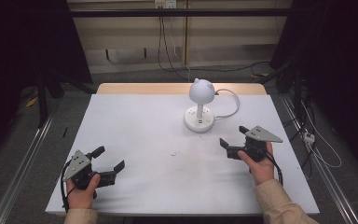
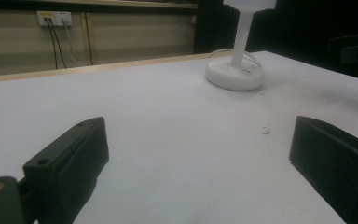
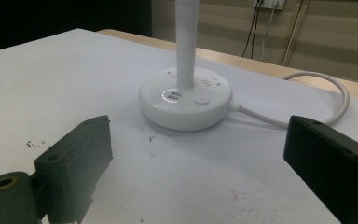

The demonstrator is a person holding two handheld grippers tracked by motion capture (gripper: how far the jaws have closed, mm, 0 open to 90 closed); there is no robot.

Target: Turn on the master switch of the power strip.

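Note:
A white desk lamp [image 1: 199, 108] with a round head and a round base stands upright at the back middle of the white table [image 1: 140, 126]. Its base [image 3: 185, 102] carries sockets and a button, and its base [image 2: 234, 74] lies far ahead in the left gripper view. My left gripper [image 1: 108, 158] rests open near the front left edge, nothing between its jaws. My right gripper [image 1: 233, 136] is open too, a short way in front and to the right of the lamp base, jaws pointing toward it and apart from it.
A white cable [image 1: 230, 102] loops from the lamp base toward the table's back right. Small dark specks [image 1: 173, 153] mark the table's middle. Cables [image 1: 168, 42] hang from a wall socket behind the table. Metal rails [image 1: 23, 163] run along both sides.

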